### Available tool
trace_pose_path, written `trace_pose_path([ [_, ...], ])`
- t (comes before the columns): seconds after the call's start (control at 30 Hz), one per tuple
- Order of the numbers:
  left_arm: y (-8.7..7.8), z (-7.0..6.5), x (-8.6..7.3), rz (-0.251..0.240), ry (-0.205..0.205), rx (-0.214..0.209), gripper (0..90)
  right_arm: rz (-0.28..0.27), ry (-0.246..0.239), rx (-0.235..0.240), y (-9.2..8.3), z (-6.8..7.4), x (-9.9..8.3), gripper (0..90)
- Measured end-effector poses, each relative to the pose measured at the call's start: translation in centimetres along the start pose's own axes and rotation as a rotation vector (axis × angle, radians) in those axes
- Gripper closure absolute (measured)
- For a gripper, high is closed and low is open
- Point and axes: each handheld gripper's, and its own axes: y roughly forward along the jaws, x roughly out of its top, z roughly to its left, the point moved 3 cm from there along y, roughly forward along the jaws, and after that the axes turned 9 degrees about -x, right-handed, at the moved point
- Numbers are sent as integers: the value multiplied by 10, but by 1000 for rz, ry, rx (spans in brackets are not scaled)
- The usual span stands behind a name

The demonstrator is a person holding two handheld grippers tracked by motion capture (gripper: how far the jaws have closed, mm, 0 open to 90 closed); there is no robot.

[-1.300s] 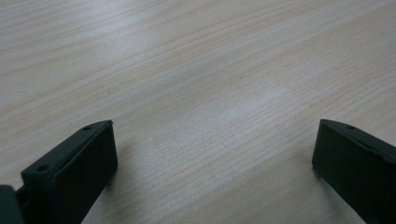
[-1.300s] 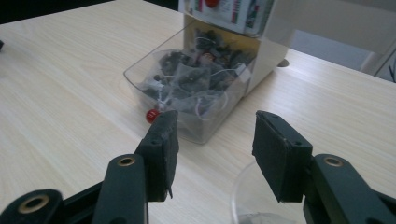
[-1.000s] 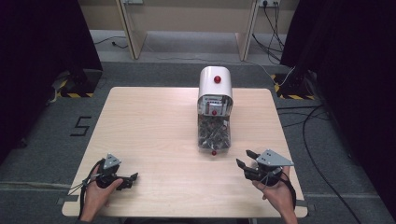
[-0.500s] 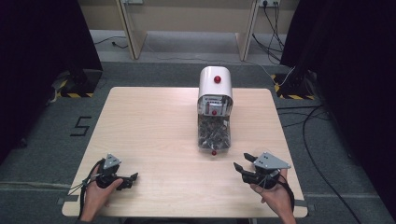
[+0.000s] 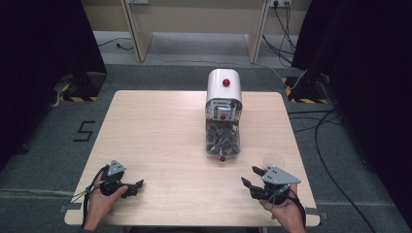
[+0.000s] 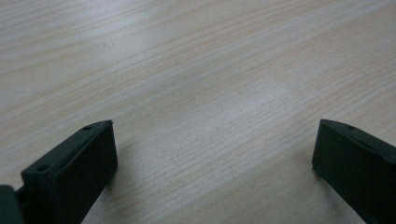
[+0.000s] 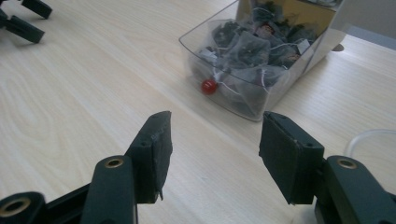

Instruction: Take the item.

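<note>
A white dispenser [image 5: 223,90] with a red knob stands at the middle back of the table. In front of it lies its clear drawer [image 5: 222,141] [image 7: 252,51], full of tea bags, with a small red knob [image 5: 222,158] [image 7: 209,86] on its front. My right gripper [image 5: 249,174] [image 7: 215,116] sits near the table's front right and points at the drawer. It is open, its jaws have just been opening, and nothing is between them. My left gripper [image 5: 137,187] [image 6: 215,123] rests open at the front left over bare wood.
A clear round lid or cup [image 5: 273,159] [image 7: 369,140] lies on the wooden table [image 5: 160,136] just right of my right gripper. Dark curtains, cables and a striped floor marking surround the table.
My right gripper has shifted a little left and toward the near edge, and its jaws stand slightly wider. The left gripper has stayed put.
</note>
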Motion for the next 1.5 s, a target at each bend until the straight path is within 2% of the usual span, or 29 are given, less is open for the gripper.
trace_pose_path([
  [0.87, 0, 0, 0, 0, 0, 0, 0, 36, 53, -10, -12, -1, -31, 432],
  [1.33, 0, 0, 0, 0, 0, 0, 0, 50, 88, -49, -25, -9, -46, 428],
  [1.5, 0, 0, 0, 0, 0, 0, 0, 57, 98, -81, -31, -15, -53, 425],
])
